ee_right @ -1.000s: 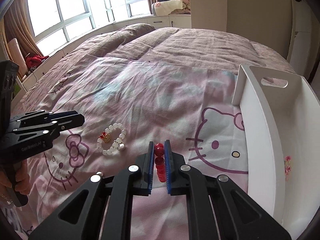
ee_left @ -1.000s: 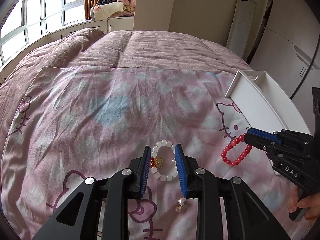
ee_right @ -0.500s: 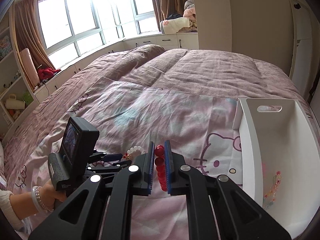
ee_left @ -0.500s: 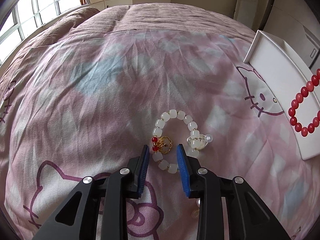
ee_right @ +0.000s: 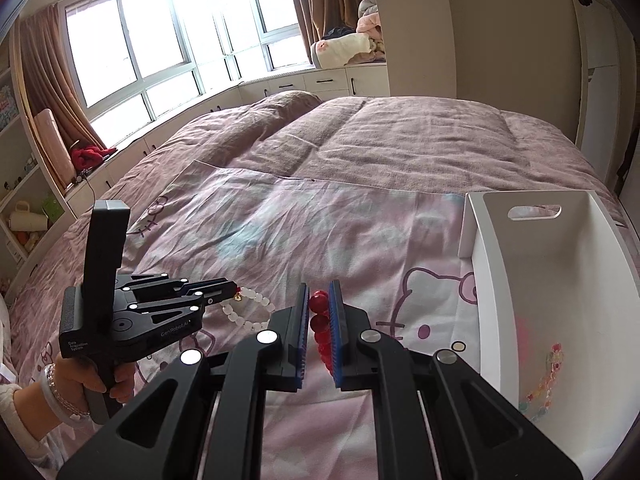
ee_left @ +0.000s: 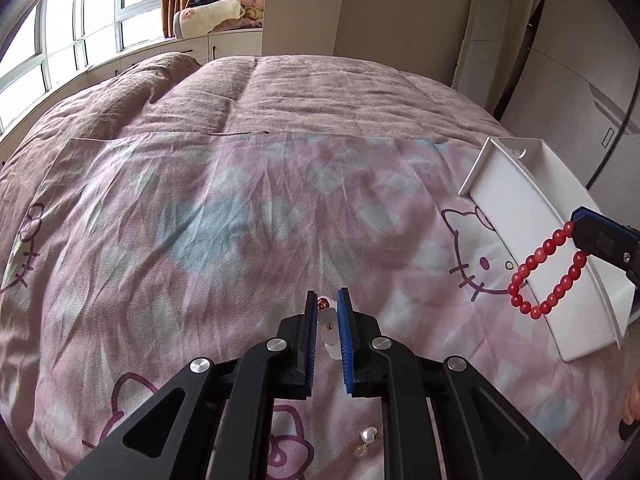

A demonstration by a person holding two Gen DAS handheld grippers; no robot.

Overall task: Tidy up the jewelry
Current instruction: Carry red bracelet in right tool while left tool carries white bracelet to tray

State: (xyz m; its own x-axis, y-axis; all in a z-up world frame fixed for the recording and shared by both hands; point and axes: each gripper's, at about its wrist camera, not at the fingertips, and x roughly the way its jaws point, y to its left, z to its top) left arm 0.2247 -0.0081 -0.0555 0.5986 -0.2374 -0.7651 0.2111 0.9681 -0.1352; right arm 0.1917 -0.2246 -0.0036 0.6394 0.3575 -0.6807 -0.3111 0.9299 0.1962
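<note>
Left gripper had just been closing; its jaws pinched the white bead bracelet, lifted just above the pink cat-print sheet. Right gripper was clamped on the red bead bracelet, which dangled over the near wall of the white tray. A pearl earring lay on the sheet

Black angular left gripper and right gripper, blue ribbed pads, silver screws, white lettering on the body, beaded bracelet above a pale sleeve.
</note>
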